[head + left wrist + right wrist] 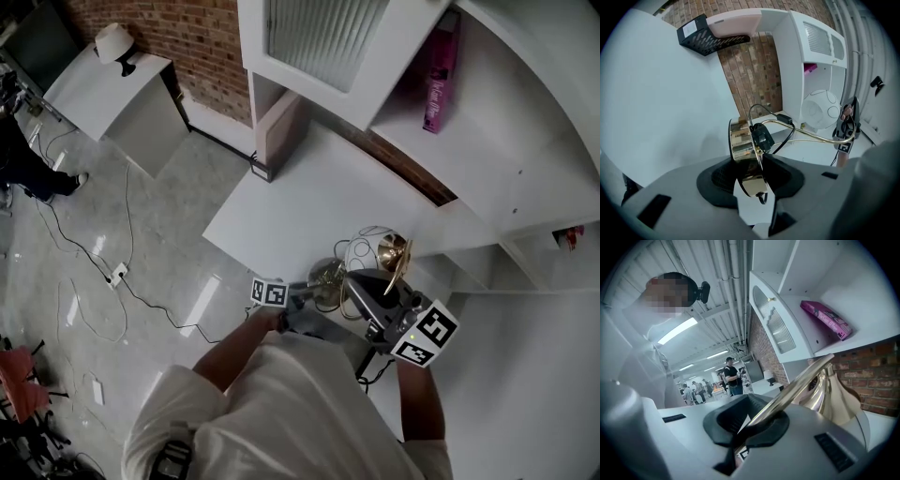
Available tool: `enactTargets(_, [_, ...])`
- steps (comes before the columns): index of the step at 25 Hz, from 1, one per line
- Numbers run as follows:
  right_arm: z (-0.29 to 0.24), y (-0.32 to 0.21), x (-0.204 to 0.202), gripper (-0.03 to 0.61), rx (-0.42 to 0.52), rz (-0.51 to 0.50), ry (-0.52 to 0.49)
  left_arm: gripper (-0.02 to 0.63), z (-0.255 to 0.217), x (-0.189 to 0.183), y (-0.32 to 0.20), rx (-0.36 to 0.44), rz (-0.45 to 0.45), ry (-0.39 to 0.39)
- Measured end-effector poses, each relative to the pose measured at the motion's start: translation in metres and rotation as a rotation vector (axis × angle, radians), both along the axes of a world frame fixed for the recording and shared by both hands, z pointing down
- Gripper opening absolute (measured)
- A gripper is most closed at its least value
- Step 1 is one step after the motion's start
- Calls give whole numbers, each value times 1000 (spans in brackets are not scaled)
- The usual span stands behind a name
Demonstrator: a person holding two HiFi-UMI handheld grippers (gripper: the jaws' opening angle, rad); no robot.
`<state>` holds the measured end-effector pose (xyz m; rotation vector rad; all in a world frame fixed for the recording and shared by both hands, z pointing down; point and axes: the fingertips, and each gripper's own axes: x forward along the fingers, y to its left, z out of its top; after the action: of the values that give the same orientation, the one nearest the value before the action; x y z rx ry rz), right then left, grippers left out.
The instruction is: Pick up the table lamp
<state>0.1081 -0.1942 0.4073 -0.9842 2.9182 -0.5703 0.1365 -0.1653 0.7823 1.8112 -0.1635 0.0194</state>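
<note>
Near the desk [309, 202] edge, left gripper [752, 185] and right gripper [754, 420] fingers pinch the lamp [389, 253].

A pink box [439, 75] is stood upright in the white shelving unit [525, 141], beside a ribbed-glass cabinet door [319, 37]. A pink panel on a black perforated base [275, 136] is set at the white desk's [309, 202] end, near the brick wall [202, 42]. Cables [89, 248] and a power strip [119, 274] are strewn over the floor [159, 216].

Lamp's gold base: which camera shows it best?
The left gripper view: the base sits large, clamped in the left gripper. The head view shows it small; the right gripper view shows only stem and shade.
</note>
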Motion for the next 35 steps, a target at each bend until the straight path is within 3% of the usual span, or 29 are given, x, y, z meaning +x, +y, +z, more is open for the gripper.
enactTargets(9, [-7,72,22,12,15,-29,-6,171,-8,16,64,15,-33,9])
enactTargets(21, [-26,160,21,12,28,-69,-1,169,-28,8,144,28,-90,8])
enactTargets(35, [-53,188,-15,12,73,-110,-5,166,-57,-36,152,67,-130,4])
